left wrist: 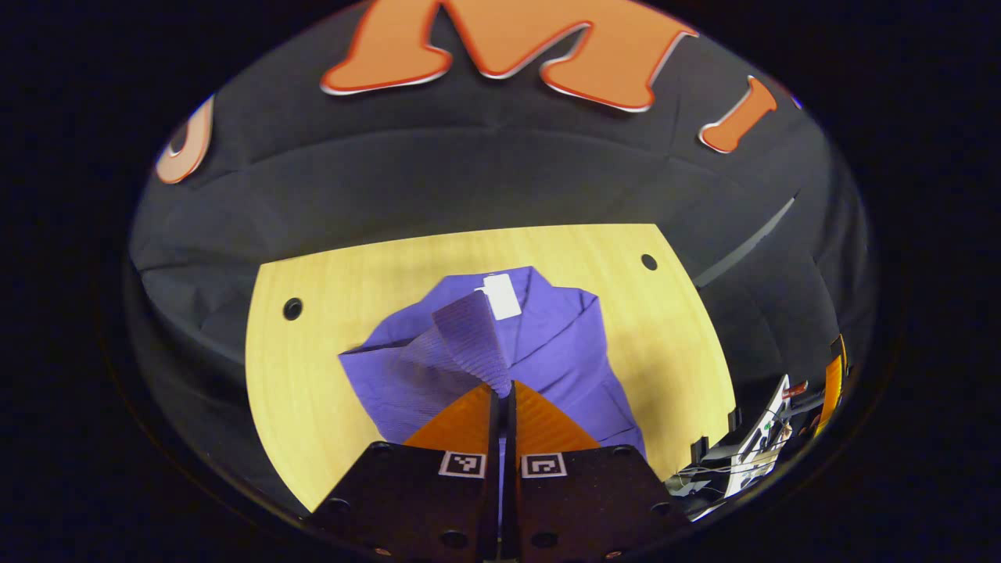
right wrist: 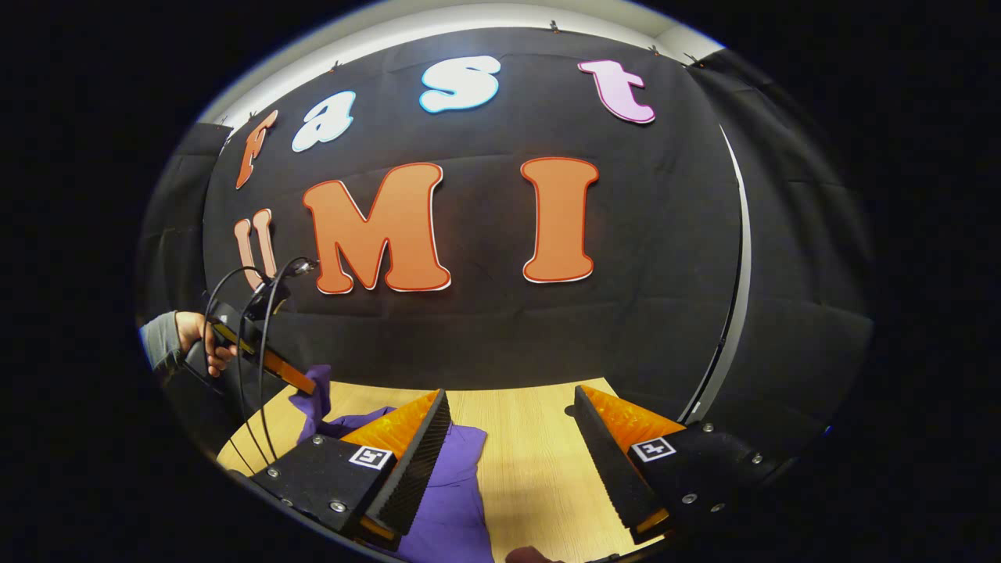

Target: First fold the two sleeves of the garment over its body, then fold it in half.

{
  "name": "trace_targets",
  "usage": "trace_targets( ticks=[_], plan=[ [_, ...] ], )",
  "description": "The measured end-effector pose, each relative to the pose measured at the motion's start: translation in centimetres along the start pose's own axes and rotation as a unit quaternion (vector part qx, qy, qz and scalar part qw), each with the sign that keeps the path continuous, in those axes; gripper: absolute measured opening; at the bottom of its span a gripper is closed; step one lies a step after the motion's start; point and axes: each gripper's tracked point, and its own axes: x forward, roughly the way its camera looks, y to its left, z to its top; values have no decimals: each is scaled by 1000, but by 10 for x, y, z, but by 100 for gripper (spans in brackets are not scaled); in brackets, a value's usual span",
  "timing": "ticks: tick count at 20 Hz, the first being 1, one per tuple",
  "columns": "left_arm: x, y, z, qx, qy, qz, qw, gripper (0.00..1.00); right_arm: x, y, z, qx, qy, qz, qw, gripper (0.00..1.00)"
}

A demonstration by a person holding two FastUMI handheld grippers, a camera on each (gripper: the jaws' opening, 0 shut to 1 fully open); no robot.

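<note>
The wooden table (left wrist: 328, 375) is carrying the purple garment (left wrist: 563, 352), which is lying spread across its middle, collar and white tag (left wrist: 500, 295) at the far end in the left gripper view. So its long axis is running away from that camera, neck pointing toward the booth's black wall and hem toward the holder.

The left gripper (left wrist: 504, 395) is pinching the ribbed cuff of a sleeve (left wrist: 469, 336), fingers pressed together on the cloth and the sleeve lifting up over the body. In the right gripper view the same tool is showing far left, held in a hand (right wrist: 199, 340), purple cloth dangling from its tip.

The right gripper (right wrist: 512, 438) is hanging over the garment's edge with its fingers spread wide, holding nothing.

Risks, as I'm reading it: the pinch is sitting right at the cuff's end, so the knit could be slipping free mid-swing and the sleeve dropping short. Nothing is pinning the body either, so a strong pull may be dragging the whole garment sideways and skewing that axis. The sleeve is also looking twisted, and could be landing bunched rather than flat.
</note>
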Motion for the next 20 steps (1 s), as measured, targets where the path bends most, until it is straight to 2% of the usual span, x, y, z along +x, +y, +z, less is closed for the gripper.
trace_targets(
  ticks=[6, 7, 8, 11, 12, 16, 18, 19, 20],
  plan=[
    [50, -86, 11, 49, 20, -30, 998, 3, -4, -18, -16, 13, 15, 2, 1000, 95],
    [56, -95, 11, 56, 15, -33, 998, 10, -3, -19, -18, 16, 18, 3, 1000, 100],
    [61, -107, 11, 60, 11, -42, 997, 14, -3, -20, -21, 19, 22, 6, 1000, 95],
    [56, -147, 5, 61, -2, -91, 994, 18, -1, -20, -32, 18, 35, 11, 999, 95],
    [52, -150, 5, 67, -8, -93, 993, 20, 0, -20, -33, 17, 39, 11, 999, 95],
    [28, -135, 12, 86, -85, -79, 990, 41, 3, -14, -38, 8, 43, 22, 999, 95],
    [1, -119, 22, 81, -145, -57, 985, 53, 7, -7, -39, 5, 46, 31, 998, 95],
    [-9, -107, 24, 78, -178, -40, 980, 71, 8, -2, -37, 3, 42, 37, 998, 95],
    [-23, -97, 25, 77, -205, -22, 976, 75, 9, 3, -34, 0, 35, 42, 998, 95]
  ],
)
